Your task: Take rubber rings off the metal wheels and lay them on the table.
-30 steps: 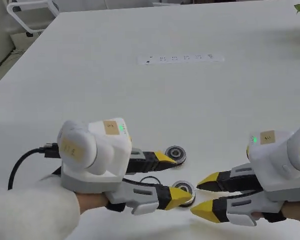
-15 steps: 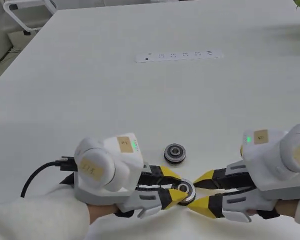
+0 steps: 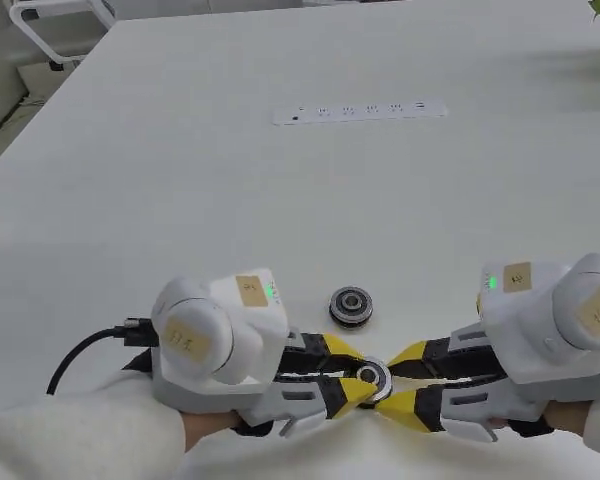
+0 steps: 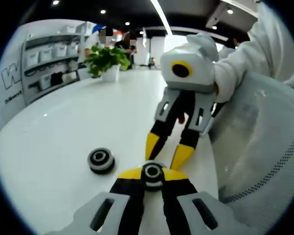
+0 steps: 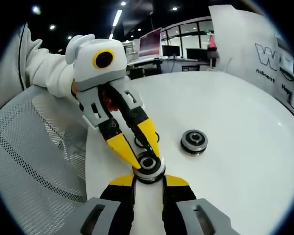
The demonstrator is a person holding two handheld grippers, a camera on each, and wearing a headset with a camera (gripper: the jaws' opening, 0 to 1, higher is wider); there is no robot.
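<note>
Both grippers have closed in since a second ago, meeting on the near wheel (image 3: 371, 378) at 6 o'clock on the table (image 3: 280, 200). From 9 o'clock the left gripper (image 3: 351, 370) pinches the near wheel's sides. From 3 o'clock the right gripper (image 3: 394, 381) reaches it, jaws narrow; whether they grip, I cannot tell. At 12 o'clock, near it, the second wheel (image 3: 351, 305) lies free.

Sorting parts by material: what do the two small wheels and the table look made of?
The near wheel and the far wheel show shiny grey metal hubs with dark matte bands, likely rubber. The table is smooth matte white, perhaps laminate.
</note>
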